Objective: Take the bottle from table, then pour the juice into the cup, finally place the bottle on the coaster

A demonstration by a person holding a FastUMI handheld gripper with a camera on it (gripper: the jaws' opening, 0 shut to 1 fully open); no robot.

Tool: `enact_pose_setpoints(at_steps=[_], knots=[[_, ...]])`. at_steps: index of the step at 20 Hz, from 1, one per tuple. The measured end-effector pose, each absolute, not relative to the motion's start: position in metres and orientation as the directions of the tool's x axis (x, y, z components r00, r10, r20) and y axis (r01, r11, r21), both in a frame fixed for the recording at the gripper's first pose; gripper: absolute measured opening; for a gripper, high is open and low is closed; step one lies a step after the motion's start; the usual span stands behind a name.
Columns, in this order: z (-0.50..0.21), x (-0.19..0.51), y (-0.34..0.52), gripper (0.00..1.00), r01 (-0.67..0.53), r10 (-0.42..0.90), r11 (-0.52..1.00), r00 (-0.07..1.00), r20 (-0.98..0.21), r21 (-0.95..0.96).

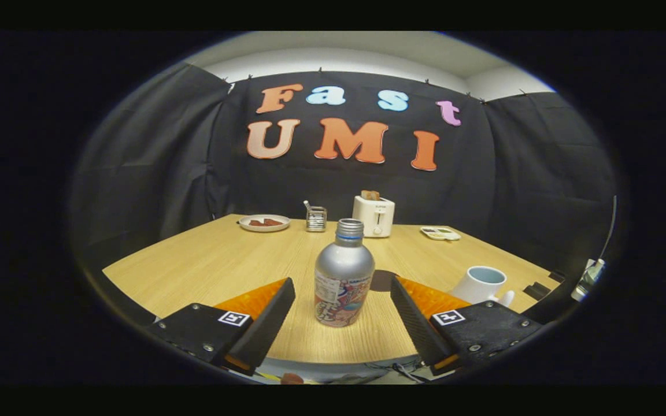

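Observation:
A silver bottle (343, 274) with a colourful label and no cap stands upright on the wooden table (211, 260). It is between my two fingers, near their tips, with a gap on each side. My gripper (343, 286) is open, with nothing pressed by either finger. A white cup (481, 285) with a pale blue inside stands to the right, just beyond the right finger (411, 306). A dark round coaster (383, 280) lies flat on the table right behind the bottle, partly hidden by it.
At the back of the table stand a white toaster (374, 215) with bread in it, a small metal rack (315, 218), a plate (263, 222) with brown food, and a small flat tray (440, 233). The table's near edge runs just under the fingers.

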State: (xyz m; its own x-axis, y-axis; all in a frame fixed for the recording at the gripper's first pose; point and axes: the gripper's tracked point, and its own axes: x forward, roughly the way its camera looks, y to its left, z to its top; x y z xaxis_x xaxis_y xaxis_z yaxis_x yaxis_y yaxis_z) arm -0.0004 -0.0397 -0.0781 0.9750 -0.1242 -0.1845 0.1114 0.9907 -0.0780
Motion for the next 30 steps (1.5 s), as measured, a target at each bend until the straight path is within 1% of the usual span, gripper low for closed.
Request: enact_pose_setpoints(at_steps=[4,8,12,16,17,19,21,24,30], knots=[[-0.106,0.019,-0.040,0.98,0.098,-0.103,0.995,0.963,-0.249,-0.031],[-0.130,0.036,-0.041,0.99,0.085,-0.096,0.995,0.950,-0.297,-0.050],[-0.138,0.049,-0.039,0.99,0.079,-0.080,0.997,0.950,-0.303,-0.013],[-0.139,0.059,-0.039,0.98,0.083,-0.088,0.996,0.952,-0.293,-0.028],[-0.139,0.058,-0.040,0.93,0.081,-0.089,0.996,0.954,-0.285,-0.041],[-0.140,0.063,-0.040,0.76,0.083,-0.089,0.996,0.960,-0.266,-0.034],[-0.138,0.063,-0.040,0.70,0.085,-0.094,0.995,0.959,-0.268,-0.044],[-0.117,0.058,-0.043,0.69,0.094,-0.090,0.996,0.969,-0.230,0.005],[-0.070,0.053,-0.042,0.69,0.075,-0.033,0.956,0.988,-0.151,0.285]])
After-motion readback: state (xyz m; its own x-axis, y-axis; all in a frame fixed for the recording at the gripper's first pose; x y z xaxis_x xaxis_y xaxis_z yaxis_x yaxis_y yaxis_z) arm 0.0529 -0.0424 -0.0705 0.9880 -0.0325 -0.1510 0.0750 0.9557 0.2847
